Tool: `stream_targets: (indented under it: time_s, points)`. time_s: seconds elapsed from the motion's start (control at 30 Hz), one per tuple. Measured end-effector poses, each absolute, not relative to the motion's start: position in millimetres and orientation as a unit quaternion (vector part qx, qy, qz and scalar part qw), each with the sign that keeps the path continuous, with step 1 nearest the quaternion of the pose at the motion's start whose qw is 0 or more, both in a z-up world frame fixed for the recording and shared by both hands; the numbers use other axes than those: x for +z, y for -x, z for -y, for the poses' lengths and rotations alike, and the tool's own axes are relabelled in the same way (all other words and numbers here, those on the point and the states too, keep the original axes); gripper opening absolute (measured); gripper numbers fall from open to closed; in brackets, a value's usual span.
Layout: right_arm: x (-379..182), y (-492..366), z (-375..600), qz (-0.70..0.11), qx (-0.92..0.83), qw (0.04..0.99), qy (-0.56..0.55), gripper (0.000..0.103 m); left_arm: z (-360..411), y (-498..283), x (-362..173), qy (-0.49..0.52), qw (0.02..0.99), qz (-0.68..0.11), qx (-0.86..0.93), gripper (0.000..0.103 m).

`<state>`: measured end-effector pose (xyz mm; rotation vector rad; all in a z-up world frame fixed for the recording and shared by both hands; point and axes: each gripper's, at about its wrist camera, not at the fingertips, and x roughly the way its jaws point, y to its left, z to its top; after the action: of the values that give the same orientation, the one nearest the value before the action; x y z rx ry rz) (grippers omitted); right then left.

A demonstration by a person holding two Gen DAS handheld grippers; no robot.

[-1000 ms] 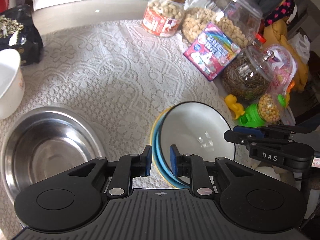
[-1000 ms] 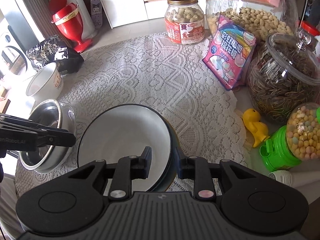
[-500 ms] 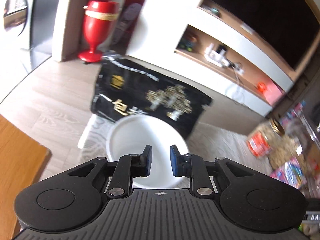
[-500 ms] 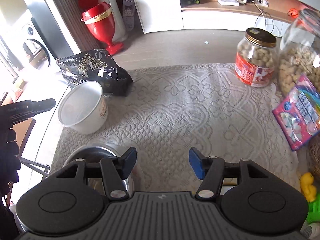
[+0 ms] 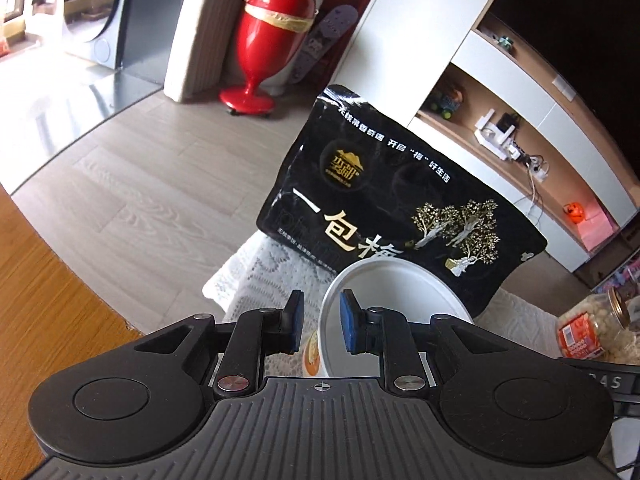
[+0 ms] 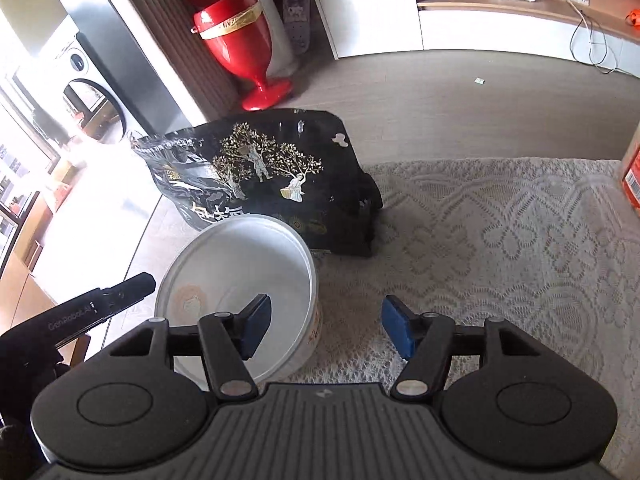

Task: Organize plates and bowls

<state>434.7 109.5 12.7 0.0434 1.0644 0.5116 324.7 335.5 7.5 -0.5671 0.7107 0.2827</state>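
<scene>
Wooden flooring lies beyond the bench edge. Left wrist view: my left tongs straddle the white bowl rim, narrowly parted, not yet clamped; black bag behind. Right wrist view: my right tongs gape wide, empty, over bowl and lace cloth.

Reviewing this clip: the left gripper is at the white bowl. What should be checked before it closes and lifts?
1. Left gripper straddles the white bowl's near rim, one finger outside, one inside: ok.
2. Pads touching the rim: cannot tell.
3. Right gripper open, holding nothing: ok.
4. Right gripper out of the lift path: not ok, its left finger hangs over the bowl.
5. Black snack bag right behind the bowl; touching: cannot tell.
6. Bowl empty: ok.
</scene>
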Motion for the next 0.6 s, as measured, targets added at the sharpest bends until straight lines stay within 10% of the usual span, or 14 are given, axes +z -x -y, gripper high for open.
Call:
stream_targets:
  time_s: [0.23, 0.6]
  points:
    - [-22, -441, -117, -0.563, 0.248, 0.787, -0.050, 0.016, -320, -338, -15, 0.281, 0.873, -0.382, 0.116, 0.024]
    - [-13, -429, -67, -0.554, 0.212, 0.805, 0.007, 0.015, -281, -344, -23, 0.285, 0.864, -0.413, 0.029, 0.020]
